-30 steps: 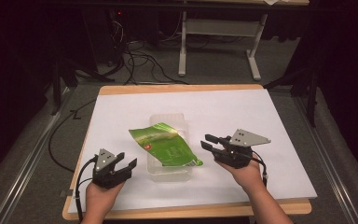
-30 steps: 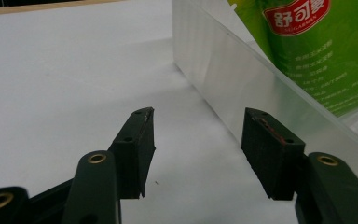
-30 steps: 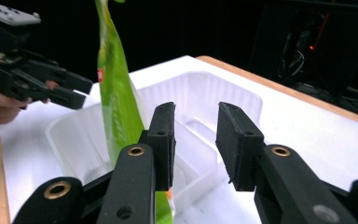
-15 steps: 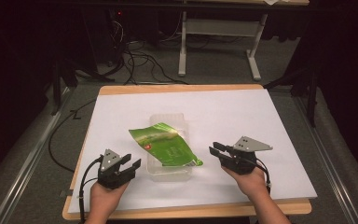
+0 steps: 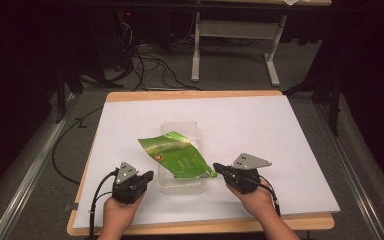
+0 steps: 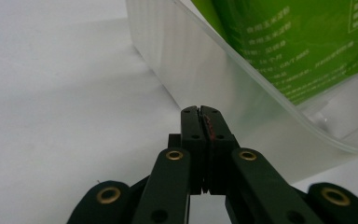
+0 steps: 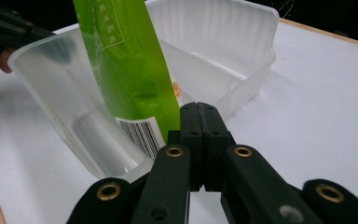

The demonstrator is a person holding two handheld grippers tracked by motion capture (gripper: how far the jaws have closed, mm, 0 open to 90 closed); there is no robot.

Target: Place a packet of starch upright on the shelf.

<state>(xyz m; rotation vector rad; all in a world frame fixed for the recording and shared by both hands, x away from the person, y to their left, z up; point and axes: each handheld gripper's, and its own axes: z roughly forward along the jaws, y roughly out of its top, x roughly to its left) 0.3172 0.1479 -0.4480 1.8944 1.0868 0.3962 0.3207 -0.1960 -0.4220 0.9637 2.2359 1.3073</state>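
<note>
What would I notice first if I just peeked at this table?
The bright green pouch jumps out: it lies across a clear plastic tub in the middle of the white table. Next come the two black grippers, the left gripper and the right gripper, held near the tub's front corners, one on each side. Both have their jaws shut on nothing.

Clear plastic tub point(image 5: 181, 180) with green pouch point(image 5: 177, 155) lying across it blocks the table's middle, between the two grippers; bare white tabletop point(image 5: 280, 130) open behind and to either side
</note>
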